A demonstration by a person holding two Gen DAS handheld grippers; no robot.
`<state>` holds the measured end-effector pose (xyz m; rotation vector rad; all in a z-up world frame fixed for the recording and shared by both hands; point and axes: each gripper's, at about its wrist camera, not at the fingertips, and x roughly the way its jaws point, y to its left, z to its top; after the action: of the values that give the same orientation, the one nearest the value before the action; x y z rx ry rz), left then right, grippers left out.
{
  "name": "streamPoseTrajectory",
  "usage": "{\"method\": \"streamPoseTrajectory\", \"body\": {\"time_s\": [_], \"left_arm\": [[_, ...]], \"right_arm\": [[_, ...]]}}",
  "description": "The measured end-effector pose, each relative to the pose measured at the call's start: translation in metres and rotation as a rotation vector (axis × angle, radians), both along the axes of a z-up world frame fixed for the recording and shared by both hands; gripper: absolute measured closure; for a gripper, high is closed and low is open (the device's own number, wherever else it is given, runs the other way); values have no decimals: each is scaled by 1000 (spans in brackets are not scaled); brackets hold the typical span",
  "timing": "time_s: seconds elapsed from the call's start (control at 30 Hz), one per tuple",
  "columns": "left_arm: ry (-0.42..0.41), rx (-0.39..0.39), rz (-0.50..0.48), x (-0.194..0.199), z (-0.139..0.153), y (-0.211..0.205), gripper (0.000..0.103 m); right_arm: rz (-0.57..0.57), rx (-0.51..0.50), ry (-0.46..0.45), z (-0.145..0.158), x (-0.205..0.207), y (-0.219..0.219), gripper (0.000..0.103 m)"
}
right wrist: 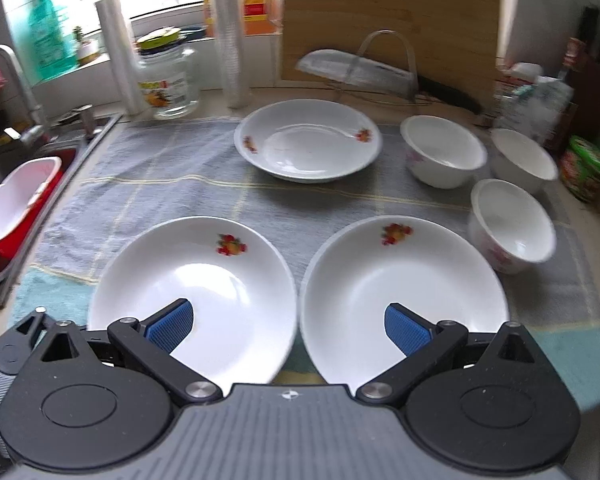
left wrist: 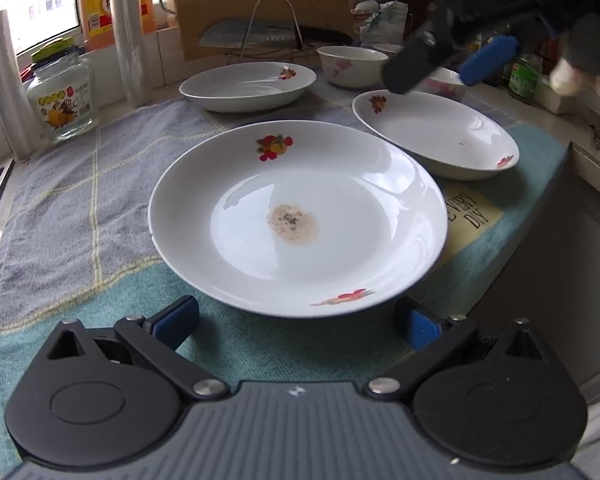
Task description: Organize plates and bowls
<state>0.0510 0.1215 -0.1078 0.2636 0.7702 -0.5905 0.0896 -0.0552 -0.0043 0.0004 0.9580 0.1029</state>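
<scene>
The left gripper (left wrist: 296,322) has its jaws spread wide and empty, low over the cloth, with the near rim of the stained plate (left wrist: 298,216) sitting between the two blue pads but touched by neither as far as the left wrist view shows. The right gripper (right wrist: 288,328) is likewise wide apart and holding nothing; it hovers above the gap between the two near plates, its left pad over the stained plate and its right pad over the right plate (right wrist: 404,292). Outward from there, the two near plates lie side by side on the towel (right wrist: 172,168), rims very close, whether touching I cannot tell. The far plate (right wrist: 308,140) sits alone toward the back, well apart from the other two. To the right stand three bowls, each upright and separate: the back-left bowl (right wrist: 442,150), the back-right bowl (right wrist: 524,158) and the near bowl (right wrist: 512,224), the last just beside the right plate. Behind them are a glass jar (right wrist: 168,80), a cutting board (right wrist: 388,20) and a wire rack (right wrist: 384,64); a sink (right wrist: 32,160) lies to the left. Judging by this layout, the task looks barely begun: no plate rests on another, no bowl is nested, so stacking three plates and three bowls remains, and the stained plate seems the likely first pick.
</scene>
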Motion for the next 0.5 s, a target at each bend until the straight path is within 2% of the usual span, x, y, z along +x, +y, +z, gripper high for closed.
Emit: {"method": "streamPoseTrajectory", "body": {"time_s": [0.2,0.3,0.5], "left_arm": [[-48,-37,3,-5,-4,4,0],[-84,-66,6,-10,-7,8,0],[-104,-79,20,-13,-8,8,0]], "right_arm": [[151,115,40,-5,28,-5,0],[226,166,102,-13,47,-6,0],[358,182,171,-28,72,-3,0]]}}
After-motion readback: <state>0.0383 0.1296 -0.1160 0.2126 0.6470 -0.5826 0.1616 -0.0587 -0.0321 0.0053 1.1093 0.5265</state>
